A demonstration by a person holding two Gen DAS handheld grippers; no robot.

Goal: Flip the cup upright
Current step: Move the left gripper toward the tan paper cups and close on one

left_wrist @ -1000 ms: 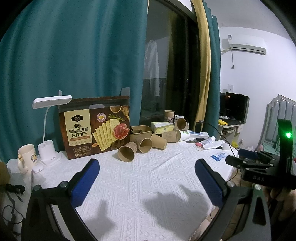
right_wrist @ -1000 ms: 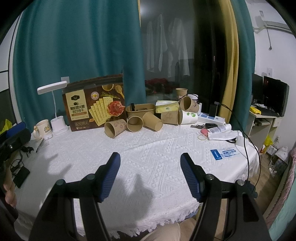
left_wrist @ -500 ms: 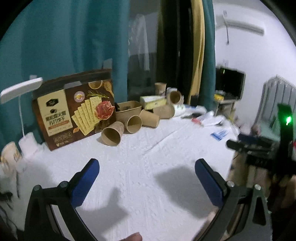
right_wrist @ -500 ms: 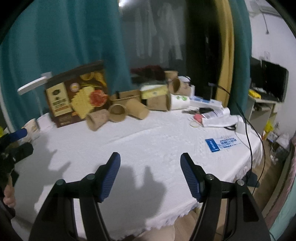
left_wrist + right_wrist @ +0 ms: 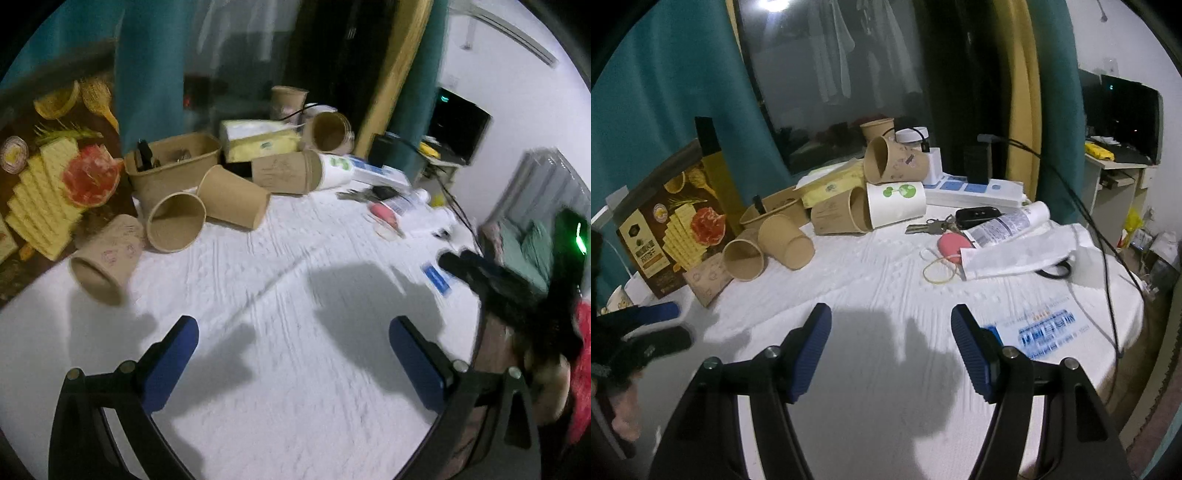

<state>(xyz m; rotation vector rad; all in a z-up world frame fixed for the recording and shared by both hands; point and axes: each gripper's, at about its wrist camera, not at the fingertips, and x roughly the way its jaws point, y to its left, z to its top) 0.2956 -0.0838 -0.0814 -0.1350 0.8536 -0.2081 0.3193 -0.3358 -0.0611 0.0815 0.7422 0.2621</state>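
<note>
Several brown paper cups lie on their sides on the white tablecloth [image 5: 295,369]. The nearest is a printed cup [image 5: 105,264], with a plain cup [image 5: 175,221] and another [image 5: 234,197] behind it. They also show in the right wrist view: printed cup [image 5: 709,277], plain cup [image 5: 744,258]. My left gripper [image 5: 293,350] is open and empty, hovering over the cloth in front of the cups. My right gripper [image 5: 890,345] is open and empty, to the right of them. The left gripper's tips [image 5: 657,325] show at the left edge.
A cracker box [image 5: 672,236] stands at the back left, with a brown paper tub [image 5: 173,166], a tissue pack [image 5: 258,140] and more cups [image 5: 894,158] behind. Keys [image 5: 931,227], a pink object [image 5: 951,245], a rubber band [image 5: 940,271], a tube and papers lie to the right.
Both grippers have moved forward toward the cups and tilted down at the table. The cups now look larger and closer. Both stay open.
</note>
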